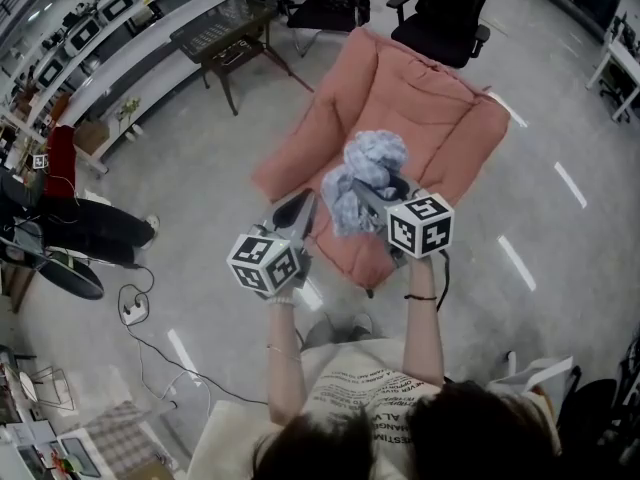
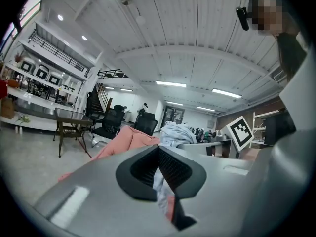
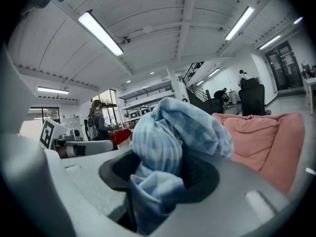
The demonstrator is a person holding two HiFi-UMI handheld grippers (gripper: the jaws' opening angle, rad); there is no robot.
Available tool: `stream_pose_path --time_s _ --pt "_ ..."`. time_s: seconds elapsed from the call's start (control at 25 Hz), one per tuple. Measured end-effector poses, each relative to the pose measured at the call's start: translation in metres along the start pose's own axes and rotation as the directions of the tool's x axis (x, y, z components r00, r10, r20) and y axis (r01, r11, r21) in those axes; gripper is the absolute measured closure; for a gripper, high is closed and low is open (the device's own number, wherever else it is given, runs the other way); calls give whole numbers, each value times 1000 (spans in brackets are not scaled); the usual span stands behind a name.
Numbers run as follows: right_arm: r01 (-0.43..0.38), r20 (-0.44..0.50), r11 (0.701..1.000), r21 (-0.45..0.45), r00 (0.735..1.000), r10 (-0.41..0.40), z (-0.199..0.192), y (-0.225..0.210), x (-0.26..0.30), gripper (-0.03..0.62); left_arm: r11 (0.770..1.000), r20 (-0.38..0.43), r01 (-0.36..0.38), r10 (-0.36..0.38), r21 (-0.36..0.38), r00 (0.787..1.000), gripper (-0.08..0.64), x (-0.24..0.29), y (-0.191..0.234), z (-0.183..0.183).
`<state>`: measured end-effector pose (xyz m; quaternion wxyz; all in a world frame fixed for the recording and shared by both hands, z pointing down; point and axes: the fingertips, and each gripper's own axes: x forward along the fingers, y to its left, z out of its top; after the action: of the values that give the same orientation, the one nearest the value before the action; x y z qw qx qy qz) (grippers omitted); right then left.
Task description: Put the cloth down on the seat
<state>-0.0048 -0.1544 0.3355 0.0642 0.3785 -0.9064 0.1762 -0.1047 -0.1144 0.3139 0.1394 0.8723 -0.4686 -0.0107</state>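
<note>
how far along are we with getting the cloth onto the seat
Done: the cloth is picked up and bunched in the right gripper, with the left gripper seemingly pinching a strip of it. In hand: it hangs over the pink seat, not resting on it. Left: lower it and let go.

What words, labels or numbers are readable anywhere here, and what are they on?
No text here reads clearly.
Shirt print: dark capital letters, too small and creased to read.
Marker cubes: black-and-white square patterns only, no letters.
Cloth: checked fabric, no label showing.
Shelves: items too small to read.
</note>
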Motion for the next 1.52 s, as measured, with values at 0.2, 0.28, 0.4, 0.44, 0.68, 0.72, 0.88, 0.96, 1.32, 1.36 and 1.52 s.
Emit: stream_pose_path --time_s 0.2,0.28,0.4,0.44,0.68,0.72,0.88,0.96,1.32,1.36,1.52 --pt "3 -24 1000 19 1000 -2 -6 -6 28 390 1000 -27 5 -5 -8 1000 561 12 24 -5" --pt "15 -30 1000 27 999 -14 -10 -11 43 390 1000 -36 16 -16 -14 999 561 18 39 -9" --pt "52 -43 997 49 998 -50 -18 -22 61 390 999 -55 40 -42 -31 998 561 30 60 -19" --pt "66 -47 996 56 997 -63 -19 -25 68 390 998 -61 47 -50 -36 997 561 34 68 -19" --pt "139 -55 987 85 989 -135 -10 -38 110 390 990 -105 122 -129 -66 986 561 66 110 -14" --pt "148 -58 985 93 988 -143 -11 -39 118 390 988 -114 136 -144 -71 983 561 72 117 -15" --pt "187 -78 975 120 981 -178 -18 -45 146 390 979 -156 188 -200 -84 967 561 89 141 -21" --pt "208 -85 969 132 976 -198 -21 -48 157 390 974 -173 209 -222 -91 959 561 96 153 -23" --pt "291 -84 940 181 956 -280 -29 -57 182 390 948 -223 295 -314 -116 923 561 116 183 -34" --pt "297 -84 937 184 954 -286 -31 -57 184 390 946 -227 303 -323 -118 919 561 118 184 -35" --pt "323 -85 926 194 946 -312 -33 -59 192 390 934 -244 332 -355 -128 903 561 125 191 -40"
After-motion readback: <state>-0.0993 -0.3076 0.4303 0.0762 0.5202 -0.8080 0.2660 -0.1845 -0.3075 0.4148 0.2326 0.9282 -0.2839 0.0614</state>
